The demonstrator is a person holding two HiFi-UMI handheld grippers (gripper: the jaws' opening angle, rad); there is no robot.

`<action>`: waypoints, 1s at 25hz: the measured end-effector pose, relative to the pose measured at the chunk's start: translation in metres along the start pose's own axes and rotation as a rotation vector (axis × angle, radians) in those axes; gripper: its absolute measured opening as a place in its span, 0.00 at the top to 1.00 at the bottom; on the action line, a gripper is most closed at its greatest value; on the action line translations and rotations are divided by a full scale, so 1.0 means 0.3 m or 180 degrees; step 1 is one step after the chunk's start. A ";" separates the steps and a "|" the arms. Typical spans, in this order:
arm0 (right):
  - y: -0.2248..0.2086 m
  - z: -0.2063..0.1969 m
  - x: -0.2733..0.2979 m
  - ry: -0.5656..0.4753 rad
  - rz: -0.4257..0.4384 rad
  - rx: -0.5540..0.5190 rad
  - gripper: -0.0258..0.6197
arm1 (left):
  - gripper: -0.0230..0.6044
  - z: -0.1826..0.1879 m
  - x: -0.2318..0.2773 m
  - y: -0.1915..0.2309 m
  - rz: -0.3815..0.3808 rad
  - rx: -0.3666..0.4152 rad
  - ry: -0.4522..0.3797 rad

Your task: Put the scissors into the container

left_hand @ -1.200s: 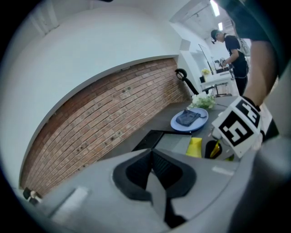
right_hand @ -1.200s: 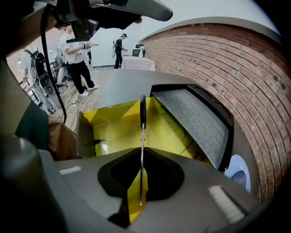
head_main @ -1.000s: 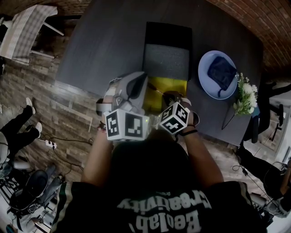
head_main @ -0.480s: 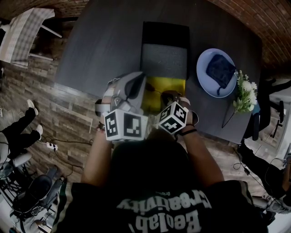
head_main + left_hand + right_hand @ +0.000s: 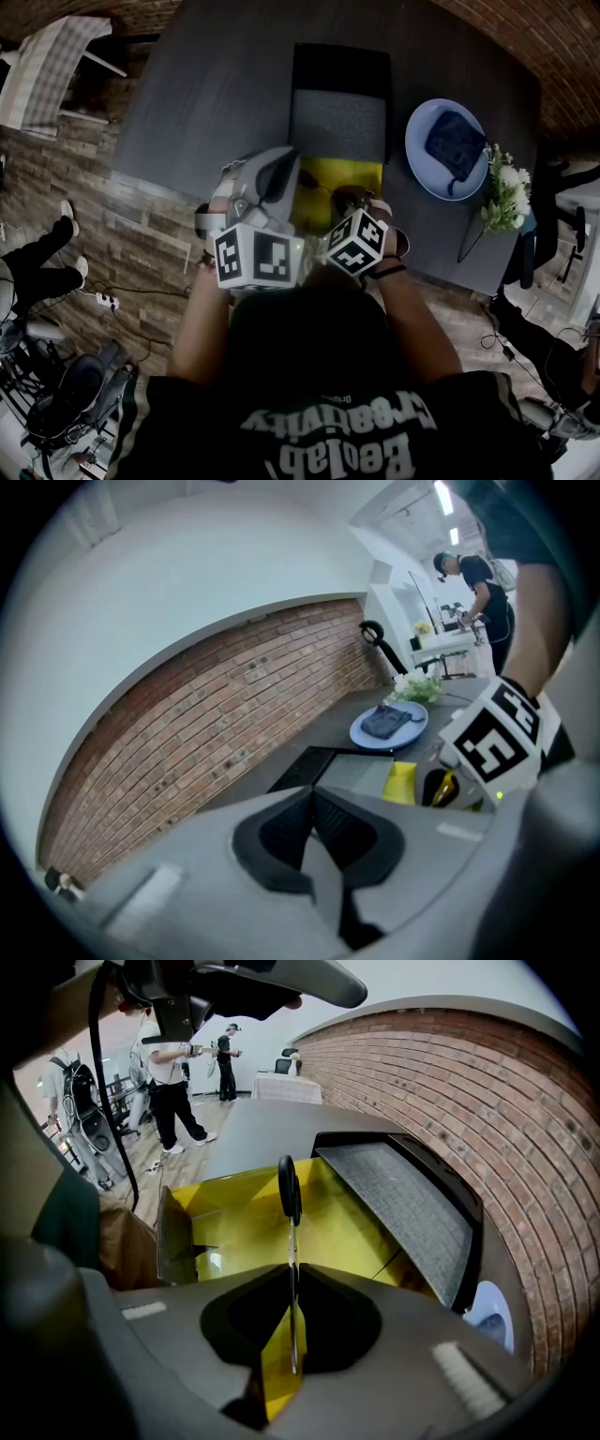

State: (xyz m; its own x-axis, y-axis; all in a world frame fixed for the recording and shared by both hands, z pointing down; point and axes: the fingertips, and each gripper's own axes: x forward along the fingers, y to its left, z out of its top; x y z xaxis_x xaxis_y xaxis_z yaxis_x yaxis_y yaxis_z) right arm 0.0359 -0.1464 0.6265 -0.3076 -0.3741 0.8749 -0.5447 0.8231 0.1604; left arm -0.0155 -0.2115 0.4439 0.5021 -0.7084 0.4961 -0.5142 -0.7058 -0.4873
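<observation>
Two jaws of the right gripper (image 5: 292,1274), just eased slightly wider, pinch the scissors (image 5: 289,1194) by the blades at frame centre, handles over the yellow container (image 5: 347,1232), the left gripper (image 5: 314,803) closed together, empty; placing seems underway, next needing lowering and release

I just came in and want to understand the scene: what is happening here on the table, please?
A person works over a dark table with a gripper in each hand. The right gripper holds the scissors by the blades, with the black handles pointing down into the open yellow container. Its jaws have just been opening a little, with the blades between them, so the drop seems near. The left gripper is shut and empty, at the container's left side.
</observation>
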 end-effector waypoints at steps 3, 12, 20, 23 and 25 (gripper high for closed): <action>0.001 0.000 -0.001 0.0004 0.0006 0.0006 0.91 | 0.96 0.001 0.001 0.001 0.0002 -0.0002 0.0000; 0.001 0.002 0.001 0.0016 -0.0009 -0.0007 0.91 | 0.96 -0.004 0.006 -0.006 -0.0018 -0.0012 0.0005; -0.001 0.006 0.000 -0.0021 -0.0020 0.0003 0.90 | 0.96 0.006 0.015 -0.017 -0.0052 0.0006 -0.0013; 0.000 0.006 -0.002 -0.0030 -0.0018 0.0012 0.90 | 0.96 0.010 0.014 -0.020 -0.0054 0.0013 -0.0021; 0.002 0.006 -0.002 -0.0031 -0.0017 0.0008 0.90 | 0.96 0.009 0.014 -0.019 -0.0053 0.0013 -0.0019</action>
State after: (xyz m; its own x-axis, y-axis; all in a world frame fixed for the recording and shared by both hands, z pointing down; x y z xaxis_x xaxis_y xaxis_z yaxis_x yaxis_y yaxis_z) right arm 0.0344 -0.1466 0.6251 -0.3124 -0.3826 0.8695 -0.5484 0.8200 0.1638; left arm -0.0087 -0.2104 0.4467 0.5148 -0.6966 0.4998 -0.5029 -0.7175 -0.4821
